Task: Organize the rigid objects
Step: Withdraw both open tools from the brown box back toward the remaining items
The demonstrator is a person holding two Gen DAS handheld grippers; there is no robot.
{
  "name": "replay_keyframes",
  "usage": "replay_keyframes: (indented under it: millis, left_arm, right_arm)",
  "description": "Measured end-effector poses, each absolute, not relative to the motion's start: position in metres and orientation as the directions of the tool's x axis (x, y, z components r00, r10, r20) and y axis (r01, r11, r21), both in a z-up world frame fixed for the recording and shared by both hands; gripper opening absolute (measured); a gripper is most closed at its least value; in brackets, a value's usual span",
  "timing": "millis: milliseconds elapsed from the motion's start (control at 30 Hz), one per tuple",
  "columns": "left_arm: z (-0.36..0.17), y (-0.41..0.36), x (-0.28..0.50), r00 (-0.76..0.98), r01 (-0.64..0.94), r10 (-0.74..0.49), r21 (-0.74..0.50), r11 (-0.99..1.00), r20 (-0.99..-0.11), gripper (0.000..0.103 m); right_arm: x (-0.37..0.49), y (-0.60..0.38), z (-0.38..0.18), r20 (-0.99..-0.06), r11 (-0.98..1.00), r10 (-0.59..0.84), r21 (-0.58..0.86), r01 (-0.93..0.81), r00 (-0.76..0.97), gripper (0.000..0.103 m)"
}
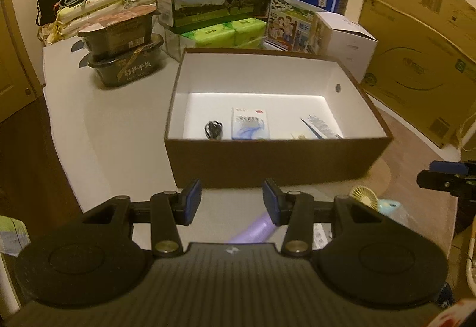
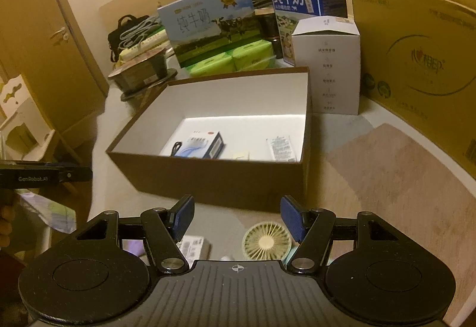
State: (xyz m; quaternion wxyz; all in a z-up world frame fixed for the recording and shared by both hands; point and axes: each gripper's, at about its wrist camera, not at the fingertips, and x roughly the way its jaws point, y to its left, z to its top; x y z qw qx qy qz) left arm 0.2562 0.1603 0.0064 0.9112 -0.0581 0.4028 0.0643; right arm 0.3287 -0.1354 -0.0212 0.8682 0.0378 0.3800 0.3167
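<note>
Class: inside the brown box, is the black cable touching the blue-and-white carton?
Cannot tell. In the left wrist view a thin gap separates cable and carton; the right wrist view overlaps them.

Dim yellowish light, soft blur, fisheye-bent edges (box floor (image 1: pixel 255 102) glares).

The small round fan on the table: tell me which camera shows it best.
The right wrist view: the small round fan lies nearly whole, grille up, between the right gripper's open fingers. In the left wrist view only its rim peeks over the left gripper's arm.

Left gripper (image 1: pixel 232 199), fingers (image 1: pixel 192 197) empty, faces the brown box (image 1: pixel 276 160).
</note>
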Motion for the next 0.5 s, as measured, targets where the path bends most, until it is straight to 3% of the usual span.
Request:
replay_keyframes:
  millis: [500]
  left_arm:
    - [-0.023, 0.122, 0.203, 0.631, -0.15, 0.022, -0.094, 0.984, -0.776, 0.044]
  right_arm:
    - [0.276, -0.144, -0.045, -0.665, 0.802, 0.577, 0.347, -0.487, 0.475, 0.064]
